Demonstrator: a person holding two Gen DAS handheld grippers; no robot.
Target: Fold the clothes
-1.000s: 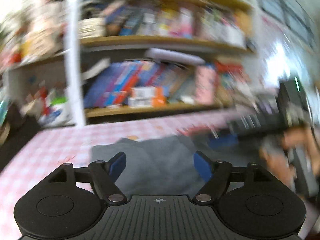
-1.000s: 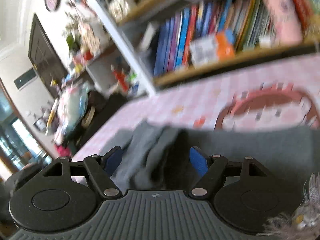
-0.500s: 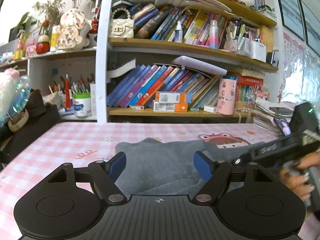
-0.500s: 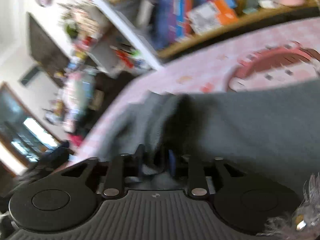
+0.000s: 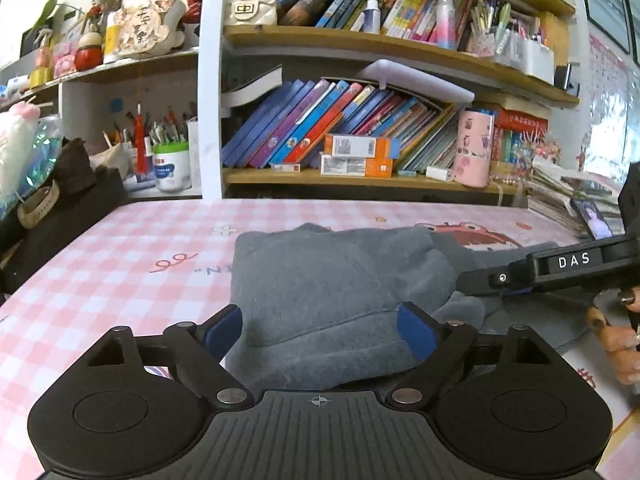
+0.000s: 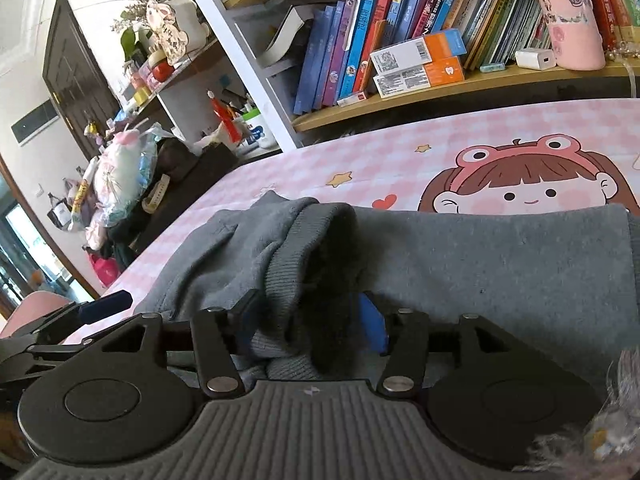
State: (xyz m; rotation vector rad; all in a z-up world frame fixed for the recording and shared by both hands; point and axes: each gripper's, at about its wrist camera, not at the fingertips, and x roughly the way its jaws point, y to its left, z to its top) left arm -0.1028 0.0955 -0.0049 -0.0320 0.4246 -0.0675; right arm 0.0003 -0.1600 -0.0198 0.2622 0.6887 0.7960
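Between your right gripper's (image 6: 304, 320) blue pads (image 6: 374, 326) sits a bunched ribbed cuff (image 6: 292, 276) of the grey garment (image 6: 480, 264): the jaws are clamped onto it, and the cuff's dark fleecy opening faces you. From that grip the cloth runs two ways: a flat panel spreads to your right toward the cartoon print on the pink checked tablecloth (image 6: 500, 132), and a rumpled lobe lies ahead and to your left. The garment's long axis lies across you, left to right.

Your left gripper (image 5: 320, 330) stands with jaws spread wide, holding nothing, and hovers at the near hem of the folded grey mass (image 5: 340, 280). That mass is straight ahead of it, thick and doubled over, with a fold line running crosswise just beyond the pads. The right gripper's black body (image 5: 560, 268) reaches in from the right side there, so the two tools are close together over the cloth's right part.

Room is good to the left and ahead: bare tablecloth (image 5: 100, 272) reaches to the bookshelf (image 5: 360, 178). A stack of magazines (image 5: 568, 196) crowds the far right corner, and dark bags (image 6: 176, 168) line the left edge. Judging by the held cuff, any carry of it would pass most freely leftward over the body.
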